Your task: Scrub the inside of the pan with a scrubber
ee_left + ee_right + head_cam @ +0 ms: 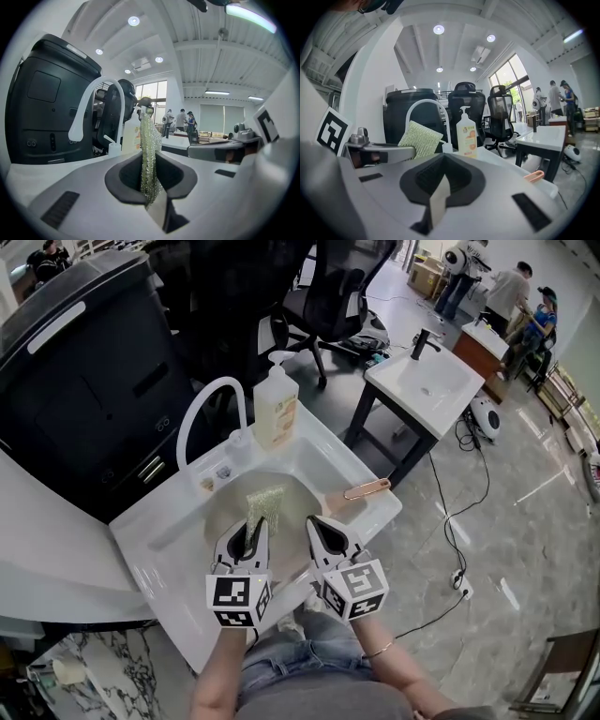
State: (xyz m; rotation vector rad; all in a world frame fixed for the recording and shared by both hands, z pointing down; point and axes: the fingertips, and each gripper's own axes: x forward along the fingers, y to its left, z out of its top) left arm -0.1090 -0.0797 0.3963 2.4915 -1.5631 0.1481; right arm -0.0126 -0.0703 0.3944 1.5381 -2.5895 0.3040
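Observation:
A round pan lies in the white sink, its pinkish handle pointing right over the rim. My left gripper is shut on a green glittery scrubber and holds it upright above the pan's middle. In the left gripper view the scrubber stands edge-on between the jaws of the left gripper. My right gripper hovers beside it over the pan's near right side, shut and empty. From the right gripper I see the scrubber and the pan handle.
A curved white faucet and a soap pump bottle stand on the sink's far rim. A black bin and office chairs are behind. A second small sink stands to the right. People stand far back.

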